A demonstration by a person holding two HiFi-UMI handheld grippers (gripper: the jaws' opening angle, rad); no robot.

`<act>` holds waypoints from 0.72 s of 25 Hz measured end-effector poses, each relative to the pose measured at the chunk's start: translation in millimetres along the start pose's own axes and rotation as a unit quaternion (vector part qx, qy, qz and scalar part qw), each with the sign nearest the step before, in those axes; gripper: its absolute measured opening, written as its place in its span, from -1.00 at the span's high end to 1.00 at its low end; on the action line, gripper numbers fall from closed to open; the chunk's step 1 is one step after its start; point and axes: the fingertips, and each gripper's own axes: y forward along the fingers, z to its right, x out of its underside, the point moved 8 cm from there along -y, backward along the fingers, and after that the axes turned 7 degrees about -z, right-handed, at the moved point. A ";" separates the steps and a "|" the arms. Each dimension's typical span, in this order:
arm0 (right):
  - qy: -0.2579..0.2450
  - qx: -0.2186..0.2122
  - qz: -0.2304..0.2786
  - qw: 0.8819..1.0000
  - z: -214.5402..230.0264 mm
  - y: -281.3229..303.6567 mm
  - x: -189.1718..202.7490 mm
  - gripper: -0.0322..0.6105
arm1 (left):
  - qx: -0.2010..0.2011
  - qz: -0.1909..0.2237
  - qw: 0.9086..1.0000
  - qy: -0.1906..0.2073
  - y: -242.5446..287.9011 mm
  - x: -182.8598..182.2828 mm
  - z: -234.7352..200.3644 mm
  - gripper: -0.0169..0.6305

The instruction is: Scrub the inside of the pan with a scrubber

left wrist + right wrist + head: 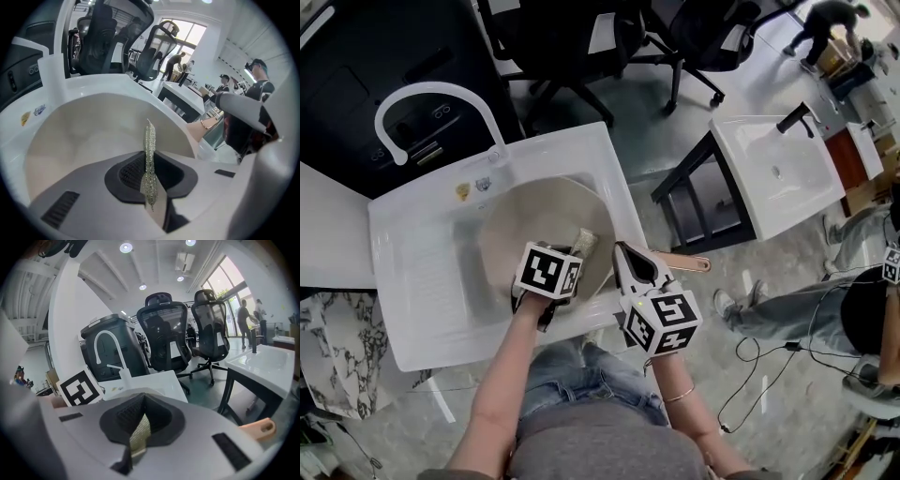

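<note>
Cream pan [520,230]: lies open side up in the basin of the white sink [412,281] and fills most of it. Its inside shows pale and bare in the left gripper view [89,136].
Pan handle [686,262]: peach-coloured with a hole at its end. It sticks out past the sink's right edge, over the floor, and shows again low in the right gripper view [257,427].
Scrubber [584,244]: a thin, silvery, glittering pad held above the pan's inner wall, on the side nearest the sink's front right. It is seen edge-on and upright in the left gripper view [149,138].
Left gripper [150,176]: jaws pressed together on the scrubber. Its marker cube [548,270] sits over the front of the basin.
Right gripper [138,427]: jaws clamped on a thin tan edge, which by the head view is the pan's rim beside the handle, at the sink's front right corner. Its marker cube [664,322] hangs just off the sink's front edge.
Faucet [431,94]: white, rising from the sink's back edge and arching to the left.
Forearms: both bare, reaching in from the sink's front edge, with a thin bracelet [680,394] on the right wrist.
Office chairs [572,37]: black, standing behind the sink.
Second sink [773,169]: white, on a dark frame, well apart to the right of the sink.
Seated person [787,300]: legs in jeans, farther right than the second sink.
</note>
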 end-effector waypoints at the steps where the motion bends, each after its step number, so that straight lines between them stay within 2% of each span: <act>1: -0.001 -0.001 -0.001 1.000 -2.1 2.9 -1.3 0.87 | -0.006 -0.002 1.000 0.000 0.4 0.3 -3.7 0.74; 10: -0.016 -0.020 -0.015 1.000 -19.8 31.8 -13.2 0.87 | -0.067 -0.027 0.997 -0.001 -6.2 21.7 -40.8 0.74; 18: -0.036 -0.052 -0.022 0.998 -42.5 52.8 -19.6 0.87 | -0.129 -0.049 0.990 0.014 -20.5 35.8 -65.1 0.74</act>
